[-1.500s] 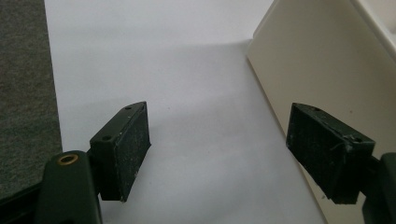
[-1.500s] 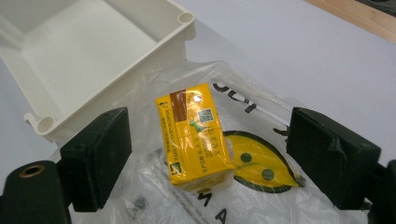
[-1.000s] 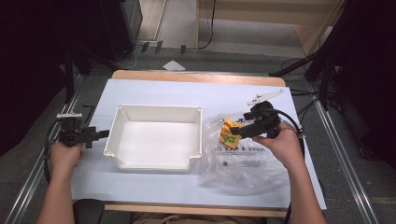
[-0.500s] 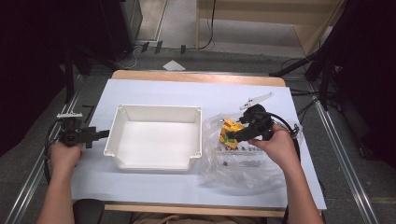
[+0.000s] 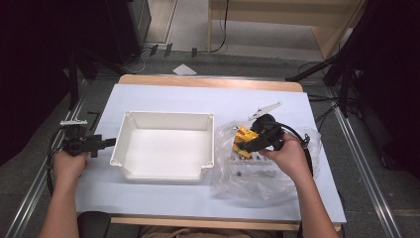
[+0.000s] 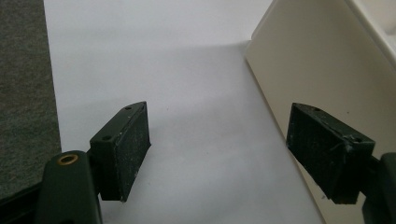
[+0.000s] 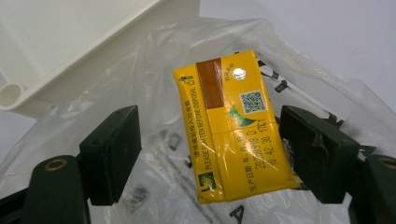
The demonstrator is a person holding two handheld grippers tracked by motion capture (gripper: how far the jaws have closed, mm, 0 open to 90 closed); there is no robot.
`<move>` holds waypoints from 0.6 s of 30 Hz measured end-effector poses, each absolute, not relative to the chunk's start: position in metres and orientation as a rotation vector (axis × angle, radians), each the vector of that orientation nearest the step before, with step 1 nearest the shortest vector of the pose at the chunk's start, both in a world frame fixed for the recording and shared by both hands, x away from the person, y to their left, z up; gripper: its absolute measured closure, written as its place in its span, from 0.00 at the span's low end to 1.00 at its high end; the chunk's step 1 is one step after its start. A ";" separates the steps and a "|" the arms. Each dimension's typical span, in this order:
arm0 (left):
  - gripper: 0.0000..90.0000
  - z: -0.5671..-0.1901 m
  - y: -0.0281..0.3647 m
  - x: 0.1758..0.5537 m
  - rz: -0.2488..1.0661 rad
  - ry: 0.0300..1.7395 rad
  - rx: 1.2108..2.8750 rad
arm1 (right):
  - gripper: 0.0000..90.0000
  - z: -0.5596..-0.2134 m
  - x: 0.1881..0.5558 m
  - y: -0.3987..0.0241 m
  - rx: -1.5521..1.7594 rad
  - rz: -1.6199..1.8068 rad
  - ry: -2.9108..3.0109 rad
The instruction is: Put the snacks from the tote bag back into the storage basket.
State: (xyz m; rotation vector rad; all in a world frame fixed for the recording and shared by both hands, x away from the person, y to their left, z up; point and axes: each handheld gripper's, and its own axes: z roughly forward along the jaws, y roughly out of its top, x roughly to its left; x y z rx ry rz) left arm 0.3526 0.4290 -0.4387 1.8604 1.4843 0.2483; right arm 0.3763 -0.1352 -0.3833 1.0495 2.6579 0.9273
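While the high view looks down on the surface [image 5: 163, 96], the white tray [image 5: 166, 174] sits left of centre on it, and a clear plastic bag [image 5: 257, 173] lies just beside the tray's right wall. The yellow carton [image 5: 243, 136] rests on the far left part of the bag. The right gripper [image 5: 249, 143] is at the carton, held by the right hand [image 5: 288, 156]. The left gripper [image 5: 104, 143] is level at the left, just beside the tray's left wall, held by the left hand [image 5: 68, 164].

Seen from the left gripper view, the left gripper [image 6: 217, 144] has its jaws wide apart with nothing between them. The bare surface [image 6: 187, 74] lies beneath, and the tray wall [image 6: 317, 60] stands close behind the right-hand jaw.

Seen from the right gripper view, the right gripper [image 7: 210, 154] has its jaws wide, and they have just been closing. The yellow carton [image 7: 229, 126] lies between them on the plastic bag [image 7: 154, 60]. One jaw is at the carton's edge; the other stands apart from it. A corner of the tray [image 7: 70, 51] is at the upper left.
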 end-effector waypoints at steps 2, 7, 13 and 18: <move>0.25 -0.439 0.429 0.353 0.249 1.485 1.861 | 0.29 -0.386 0.377 -0.134 1.054 0.920 2.654; 0.25 -0.439 0.429 0.353 0.250 1.485 1.862 | 0.35 -0.392 0.379 -0.133 1.062 0.891 2.653; 0.25 -0.439 0.429 0.353 0.249 1.486 1.862 | 0.49 -0.394 0.379 -0.135 1.070 0.870 2.620; 0.25 -0.439 0.428 0.353 0.250 1.486 1.861 | 0.52 -0.395 0.379 -0.136 1.056 0.877 2.620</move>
